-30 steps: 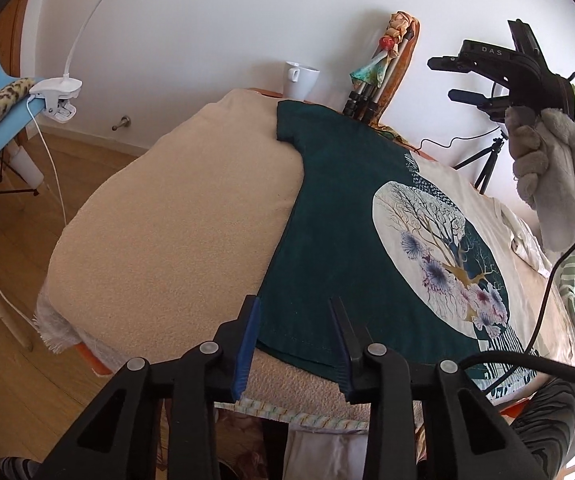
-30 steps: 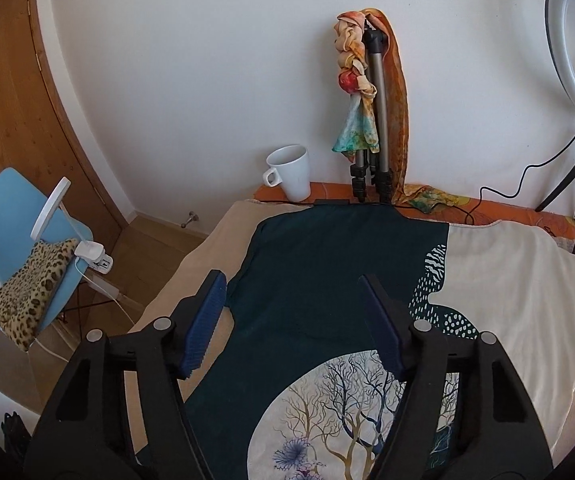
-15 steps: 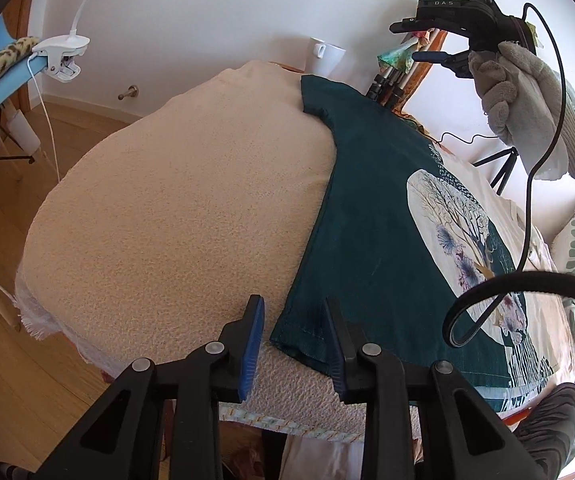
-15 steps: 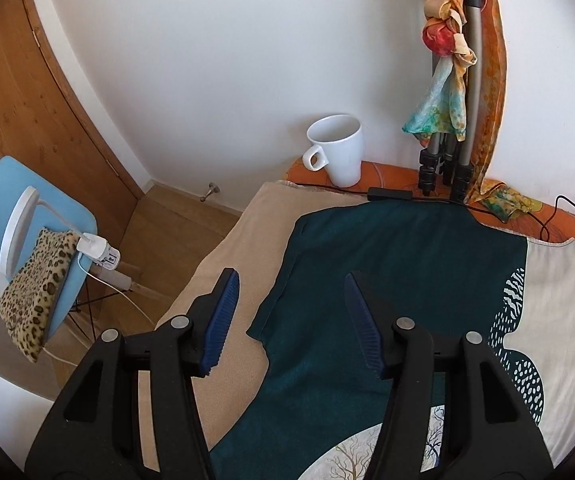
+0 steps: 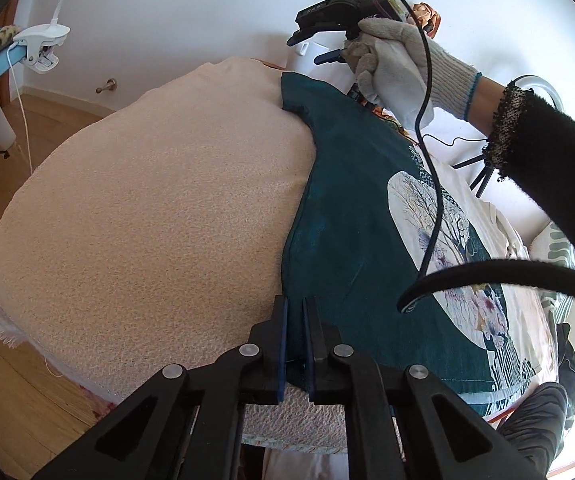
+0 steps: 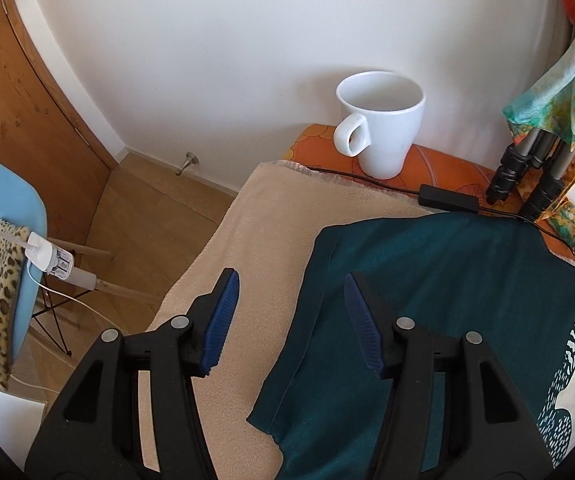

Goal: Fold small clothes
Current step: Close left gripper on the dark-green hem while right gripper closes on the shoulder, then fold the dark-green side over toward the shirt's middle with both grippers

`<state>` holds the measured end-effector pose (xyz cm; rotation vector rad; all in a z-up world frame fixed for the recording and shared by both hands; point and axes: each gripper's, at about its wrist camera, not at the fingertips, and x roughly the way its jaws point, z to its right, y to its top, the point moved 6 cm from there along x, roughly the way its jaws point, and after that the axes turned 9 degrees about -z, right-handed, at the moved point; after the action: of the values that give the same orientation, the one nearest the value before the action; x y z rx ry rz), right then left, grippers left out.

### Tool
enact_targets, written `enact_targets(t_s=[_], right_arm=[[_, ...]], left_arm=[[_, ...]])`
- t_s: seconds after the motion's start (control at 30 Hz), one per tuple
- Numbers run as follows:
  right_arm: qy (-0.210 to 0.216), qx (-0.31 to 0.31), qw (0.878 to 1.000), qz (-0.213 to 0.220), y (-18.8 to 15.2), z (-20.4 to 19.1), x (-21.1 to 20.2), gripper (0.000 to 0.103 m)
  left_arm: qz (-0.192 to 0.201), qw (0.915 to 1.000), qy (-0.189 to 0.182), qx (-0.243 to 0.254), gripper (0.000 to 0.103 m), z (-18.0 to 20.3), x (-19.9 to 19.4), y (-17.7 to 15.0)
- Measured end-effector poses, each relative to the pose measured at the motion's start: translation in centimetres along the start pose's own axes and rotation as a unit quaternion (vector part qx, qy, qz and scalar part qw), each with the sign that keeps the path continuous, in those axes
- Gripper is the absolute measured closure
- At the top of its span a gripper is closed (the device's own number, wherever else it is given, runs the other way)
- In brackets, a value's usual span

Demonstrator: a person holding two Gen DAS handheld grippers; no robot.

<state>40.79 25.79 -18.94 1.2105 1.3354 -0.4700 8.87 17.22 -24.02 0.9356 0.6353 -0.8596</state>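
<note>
Left gripper (image 5: pixel 295 334), lower centre of frame, pinches the teal shirt (image 5: pixel 351 208) hem corner on the beige towel (image 5: pixel 147 208); right gripper (image 6: pixel 287 320), jaws wide, poised over the sleeve (image 6: pixel 303 344), presumably for a side fold.

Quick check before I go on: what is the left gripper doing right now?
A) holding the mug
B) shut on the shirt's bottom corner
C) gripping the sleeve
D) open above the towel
B: the left gripper is pinched onto the teal shirt at its near hem corner.

Bright, even daylight fills both views, sharp throughout, with strong fisheye bending and black vignetting at the corners.
</note>
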Motion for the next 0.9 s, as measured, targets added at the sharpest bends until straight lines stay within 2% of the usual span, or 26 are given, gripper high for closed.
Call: enact_targets(t_s=[0.07,0.13,0.4,0.5,0.6,0.63,0.67,0.7,0.77,0.9], right_arm=[[-0.002,0.010,1.000,-0.010,0.6,0.2,1.8,0.053],[-0.008,0.016,1.000,-0.016,1.2,0.3,3.2,0.055],[-0.061,0.006,0.998,-0.027,3.0,0.9,7.0,0.055],[-0.069,0.001,0.997,-0.040,3.1,1.2,8.1,0.056],[-0.092,-0.027,0.995,-0.041,3.1,1.0,8.4,0.064],[-0.101,-0.036,0.993,-0.041,3.1,1.0,8.4,0.072],[-0.106,-0.041,0.993,-0.042,3.1,1.1,8.3,0.086],[-0.101,-0.040,0.993,-0.043,3.1,1.3,8.1,0.091],[-0.086,-0.031,0.995,-0.041,3.3,1.9,7.7,0.097],[-0.070,-0.022,0.997,-0.025,3.5,3.3,6.0,0.099]], left_arm=[[0.002,0.9999,-0.009,-0.009,0.100,-0.2,-0.1,0.2],[0.001,0.9999,-0.012,-0.012,0.101,-0.3,0.0,0.2],[0.003,0.9997,-0.018,-0.017,0.102,-0.3,0.0,0.4],[0.004,0.9997,-0.017,-0.016,0.102,-0.2,0.0,0.5],[0.003,0.9997,-0.017,-0.017,0.102,-0.1,0.0,0.5],[0.004,0.9997,-0.017,-0.017,0.103,0.0,0.0,0.6],[0.006,0.9997,-0.016,-0.016,0.103,0.0,-0.1,0.6],[0.007,0.9997,-0.016,-0.015,0.103,0.1,-0.2,0.6],[0.011,0.9998,-0.012,-0.010,0.103,0.2,-0.5,0.7],[0.021,0.9997,-0.007,0.003,0.103,0.6,-1.2,0.8]])
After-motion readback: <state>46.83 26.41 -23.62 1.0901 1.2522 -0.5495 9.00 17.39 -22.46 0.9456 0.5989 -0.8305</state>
